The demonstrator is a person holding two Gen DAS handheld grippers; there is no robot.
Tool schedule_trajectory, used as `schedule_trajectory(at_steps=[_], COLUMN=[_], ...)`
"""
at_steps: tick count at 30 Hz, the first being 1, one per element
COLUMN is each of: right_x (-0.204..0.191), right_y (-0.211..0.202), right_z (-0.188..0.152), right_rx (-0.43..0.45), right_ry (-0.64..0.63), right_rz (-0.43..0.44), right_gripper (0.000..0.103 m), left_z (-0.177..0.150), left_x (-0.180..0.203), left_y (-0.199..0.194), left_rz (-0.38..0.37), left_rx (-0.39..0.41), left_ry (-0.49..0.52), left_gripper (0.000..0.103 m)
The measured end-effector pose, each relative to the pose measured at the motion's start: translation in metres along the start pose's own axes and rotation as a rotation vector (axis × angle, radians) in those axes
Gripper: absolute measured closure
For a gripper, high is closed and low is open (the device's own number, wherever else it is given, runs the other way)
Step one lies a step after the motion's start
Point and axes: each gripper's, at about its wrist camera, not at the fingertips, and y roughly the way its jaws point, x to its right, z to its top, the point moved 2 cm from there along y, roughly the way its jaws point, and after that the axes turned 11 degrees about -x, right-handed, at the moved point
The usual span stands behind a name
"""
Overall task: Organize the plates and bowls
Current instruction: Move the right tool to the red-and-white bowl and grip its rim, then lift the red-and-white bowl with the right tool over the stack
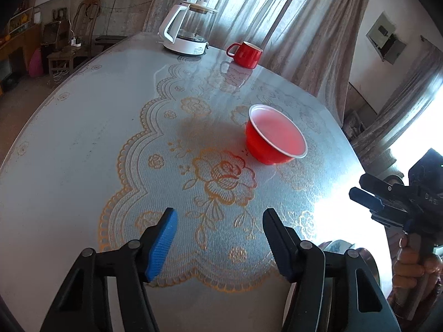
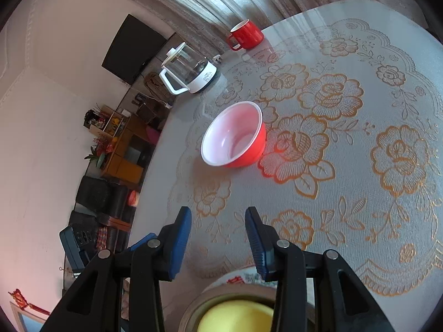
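Note:
A red bowl with a white inside [image 1: 277, 139] stands upright on the round table, ahead of my left gripper [image 1: 218, 220], which is open and empty above the cloth. The bowl also shows in the right wrist view [image 2: 235, 135], ahead of my right gripper [image 2: 218, 221], which is open and empty. Under the right gripper sits a stack: a yellow bowl [image 2: 235, 318] inside a metal-rimmed dish [image 2: 193, 307] on a white patterned plate [image 2: 243, 278]. The right gripper [image 1: 360, 191] also shows at the left wrist view's right edge.
A red mug [image 1: 246, 54] and a white glass kettle [image 1: 185, 31] stand at the table's far edge by the curtains. The table [image 1: 69, 166] has a lace-pattern cloth. Furniture and a TV [image 2: 130, 48] lie beyond the table's edge.

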Motion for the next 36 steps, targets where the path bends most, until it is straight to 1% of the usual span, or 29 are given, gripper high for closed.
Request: schedule_trajectory(at_steps=[5, 8, 10, 12, 14, 17, 23, 24, 26, 27, 28, 31, 32, 34, 36], right_x=[0.009, 0.012, 0.014, 0.014, 0.015, 0.014, 0.017, 0.018, 0.018, 0.019, 0.019, 0.02, 0.02, 0.019, 0.017], right_y=[0.014, 0.021, 0.029, 0.036, 0.043, 0.053, 0.066, 0.068, 0.072, 0.074, 0.076, 0.086, 0.088, 0.089, 0.087], right_z=[0.03, 0.045, 0.054, 0.063, 0.07, 0.079, 0.09, 0.092, 0.095, 0.096, 0.096, 0.098, 0.098, 0.097, 0.095], right_rx=[0.007, 0.023, 0.017, 0.006, 0.0, -0.017, -0.037, -0.038, -0.04, -0.041, -0.048, -0.073, -0.079, -0.08, -0.08], right_ry=[0.058, 0.086, 0.101, 0.101, 0.1, 0.088, 0.096, 0.096, 0.09, 0.085, 0.077, 0.057, 0.045, 0.028, 0.009], right_rz=[0.018, 0.0, 0.0, -0.019, -0.057, -0.083, -0.105, -0.107, -0.115, -0.122, -0.129, -0.173, -0.19, -0.228, -0.233], right_gripper=[0.063, 0.063, 0.063, 0.063, 0.063, 0.063, 0.063, 0.063, 0.063, 0.063, 0.065, 0.076, 0.08, 0.084, 0.085], left_z=[0.028, 0.045, 0.056, 0.066, 0.075, 0.087, 0.107, 0.109, 0.113, 0.114, 0.115, 0.112, 0.111, 0.107, 0.102], left_x=[0.004, 0.008, 0.008, 0.009, 0.012, 0.016, 0.023, 0.024, 0.027, 0.029, 0.031, 0.037, 0.039, 0.043, 0.045], left_y=[0.014, 0.023, 0.03, 0.037, 0.042, 0.052, 0.073, 0.076, 0.082, 0.085, 0.089, 0.095, 0.095, 0.089, 0.083], left_rz=[-0.039, -0.058, -0.081, -0.101, -0.107, -0.108, -0.119, -0.12, -0.13, -0.146, -0.158, -0.162, -0.164, -0.153, -0.155], left_rx=[-0.004, -0.005, -0.008, -0.014, -0.015, -0.021, -0.032, -0.033, -0.036, -0.042, -0.053, -0.072, -0.067, -0.047, -0.04], left_ry=[-0.021, -0.029, -0.04, -0.049, -0.055, -0.061, -0.086, -0.085, -0.078, -0.075, -0.069, -0.041, -0.027, 0.002, 0.018], left_gripper=[0.04, 0.04, 0.041, 0.041, 0.041, 0.041, 0.041, 0.041, 0.051, 0.051, 0.053, 0.066, 0.067, 0.067, 0.067])
